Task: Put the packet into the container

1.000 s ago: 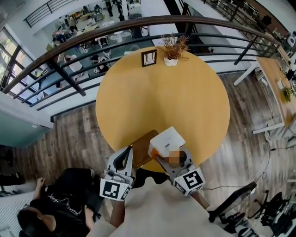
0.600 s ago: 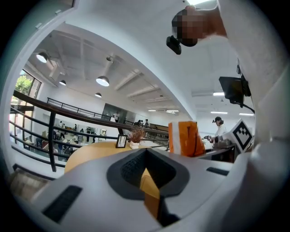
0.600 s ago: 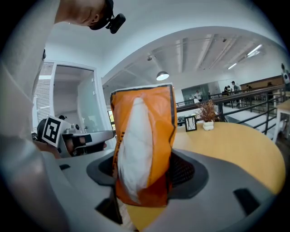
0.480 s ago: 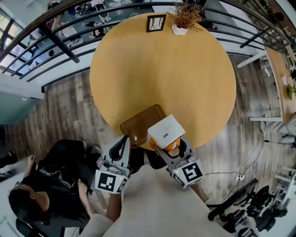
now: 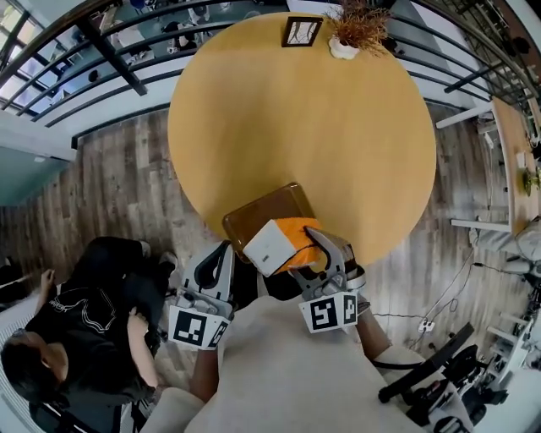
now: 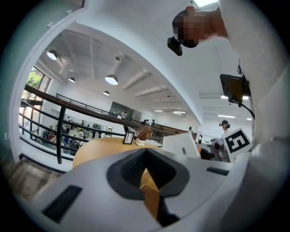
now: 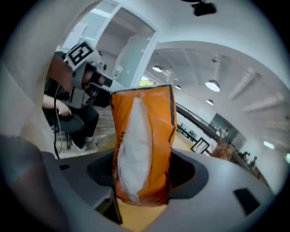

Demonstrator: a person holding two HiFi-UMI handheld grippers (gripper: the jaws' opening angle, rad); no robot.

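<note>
Swings the right gripper (image 5: 314, 256) leftward from half a second ago, tipping the packet (image 5: 275, 245) so that its orange side faces up beside its white face. Grips the packet's lower end between widely spread jaws, with the bag standing up out of them in the right gripper view. Carries it over the near corner of the brown container (image 5: 254, 213); seems to hang just above the container, though the overhead angle leaves contact unclear. Holds the left gripper (image 5: 221, 266) low at the table's near edge, just left of the container, jaws closed together on nothing. Shows a seated person in black (image 5: 76, 330) beside the left gripper, on the wooden floor (image 5: 110, 194). Finds the container sitting at the near rim of the round yellow table (image 5: 338, 127), the rest of the top bare out to its far side. Places a small picture frame (image 5: 301, 31) and a white pot of dried plants (image 5: 355, 25) close together at the far rim. Closes off the scene with a dark curved railing (image 5: 127, 76) behind the table.
</note>
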